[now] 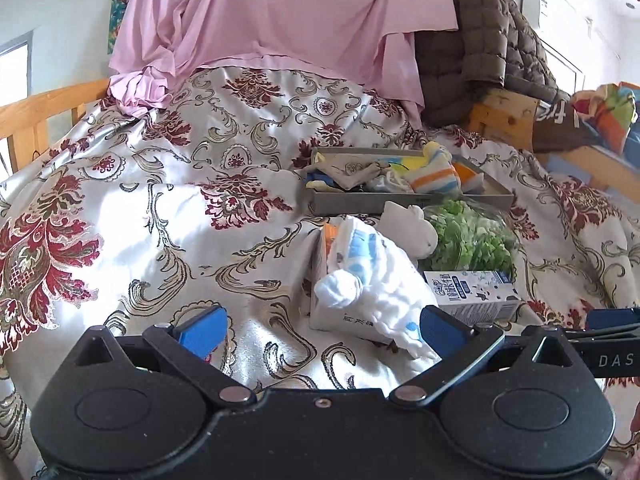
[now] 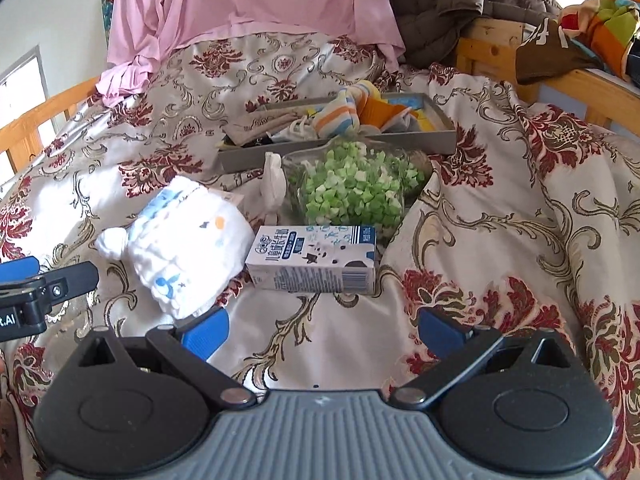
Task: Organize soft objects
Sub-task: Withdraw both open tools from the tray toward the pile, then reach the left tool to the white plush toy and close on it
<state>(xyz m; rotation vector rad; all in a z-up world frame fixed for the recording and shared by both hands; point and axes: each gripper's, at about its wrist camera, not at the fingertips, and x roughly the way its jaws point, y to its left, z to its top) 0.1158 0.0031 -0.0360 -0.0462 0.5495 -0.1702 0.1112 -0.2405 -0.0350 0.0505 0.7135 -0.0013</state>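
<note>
A white cloth bundle point(image 1: 372, 276) point(image 2: 180, 248) with blue prints lies on the patterned bedspread, resting on a tissue pack point(image 1: 340, 316). Behind it a small white plush point(image 1: 408, 228) point(image 2: 274, 184) leans beside a clear bag of green pieces point(image 1: 468, 236) point(image 2: 352, 188). A grey tray point(image 1: 404, 202) point(image 2: 440, 138) farther back holds striped socks point(image 1: 432, 176) point(image 2: 344, 114) and other small cloths. My left gripper point(image 1: 320, 330) is open, just short of the bundle. My right gripper point(image 2: 320, 330) is open in front of a milk carton point(image 2: 316, 260) point(image 1: 472, 292).
The floral bedspread point(image 1: 180, 200) point(image 2: 520, 220) covers the bed. A pink sheet point(image 1: 272, 20) and a brown quilted jacket point(image 1: 480, 40) hang at the back. Wooden bed rails point(image 1: 44, 116) point(image 2: 580, 80) stand left and right. Colourful clothes point(image 2: 600, 20) drape the right rail.
</note>
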